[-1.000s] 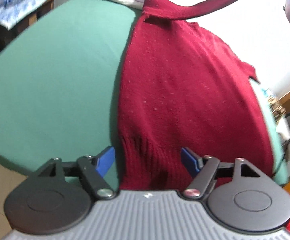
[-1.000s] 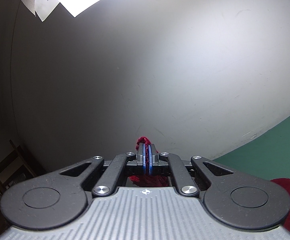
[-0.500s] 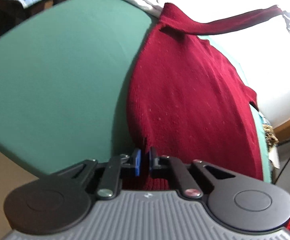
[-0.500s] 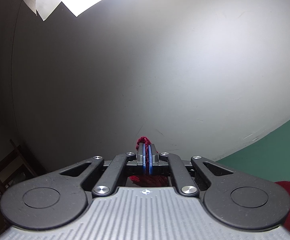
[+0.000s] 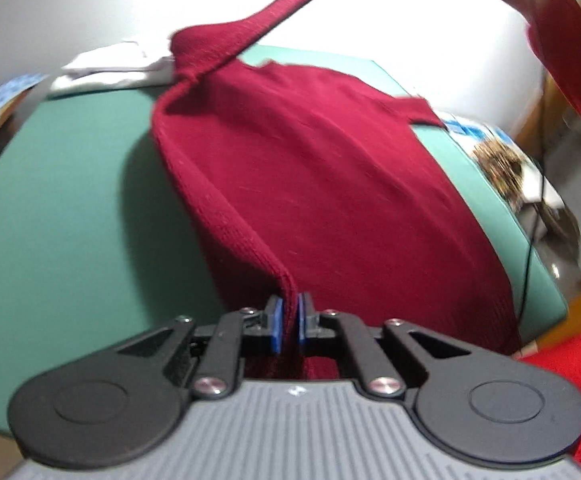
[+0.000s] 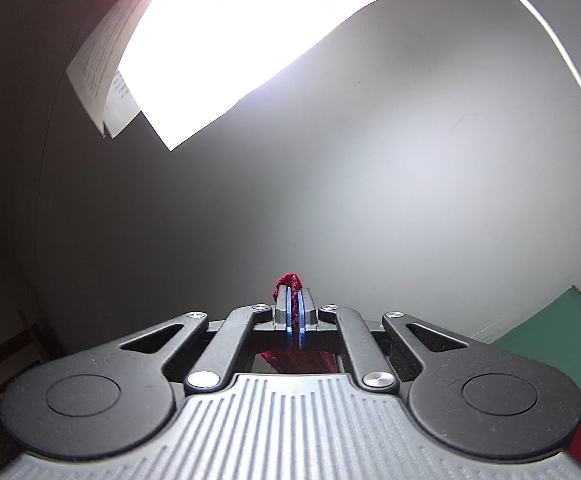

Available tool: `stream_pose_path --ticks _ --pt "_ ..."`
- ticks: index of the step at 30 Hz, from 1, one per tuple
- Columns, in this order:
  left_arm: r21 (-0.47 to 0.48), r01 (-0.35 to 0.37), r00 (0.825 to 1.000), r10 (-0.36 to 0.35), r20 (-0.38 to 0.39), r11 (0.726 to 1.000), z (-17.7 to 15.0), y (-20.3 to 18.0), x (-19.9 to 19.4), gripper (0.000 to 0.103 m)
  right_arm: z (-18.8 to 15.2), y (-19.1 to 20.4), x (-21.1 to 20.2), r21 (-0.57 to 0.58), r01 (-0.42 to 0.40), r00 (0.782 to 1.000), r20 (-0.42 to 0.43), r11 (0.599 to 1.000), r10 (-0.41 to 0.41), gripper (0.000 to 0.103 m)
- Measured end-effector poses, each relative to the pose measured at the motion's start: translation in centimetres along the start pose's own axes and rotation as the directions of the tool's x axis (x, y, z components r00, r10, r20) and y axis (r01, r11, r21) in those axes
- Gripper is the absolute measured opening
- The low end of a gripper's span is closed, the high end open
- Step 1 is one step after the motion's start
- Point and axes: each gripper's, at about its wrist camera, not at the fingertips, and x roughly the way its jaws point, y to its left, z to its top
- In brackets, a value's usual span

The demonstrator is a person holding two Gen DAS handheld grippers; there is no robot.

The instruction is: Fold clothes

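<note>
Sweater [image 5: 330, 184] hem between, apparently, hand-held gripper [image 5: 288, 326].

No text can be read; the white printed paper sheets [image 6: 102, 76] hanging by the bright window carry lines too small to make out.

Beneath me, a green table [image 5: 58, 200]. White folded cloth [image 5: 106, 72] at its far left edge. Printed papers [image 6: 102, 76] hang on the grey wall [image 6: 370, 184] ahead. A dark wooden chair [image 6: 6, 352] stands low left.
</note>
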Motion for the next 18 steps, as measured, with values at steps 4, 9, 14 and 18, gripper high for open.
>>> stream_pose_path --ticks 4,9,14,18 --pt "0.077 0.031 0.996 -0.025 -0.082 0.997 -0.5 -1.1 2.0 0.001 0.8 -3.6 -1.4 0.028 0.094 0.995 0.035 0.995 -0.095 0.003" --pt "0.148 0.067 0.984 -0.041 -0.172 0.987 -1.7 -2.0 4.1 0.003 0.2 -8.4 -2.6 0.042 0.226 0.974 0.011 0.973 -0.227 0.003" --pt "0.125 0.094 0.979 -0.069 -0.192 0.988 -1.3 -2.2 4.0 0.011 -2.2 -11.8 -2.4 0.037 0.326 0.944 -0.057 0.944 -0.324 0.003" --pt "0.118 0.123 0.973 -0.096 -0.209 0.985 -1.0 -2.4 3.5 0.013 -3.3 -13.3 -2.4 0.059 0.347 0.936 -0.076 0.936 -0.343 0.003"
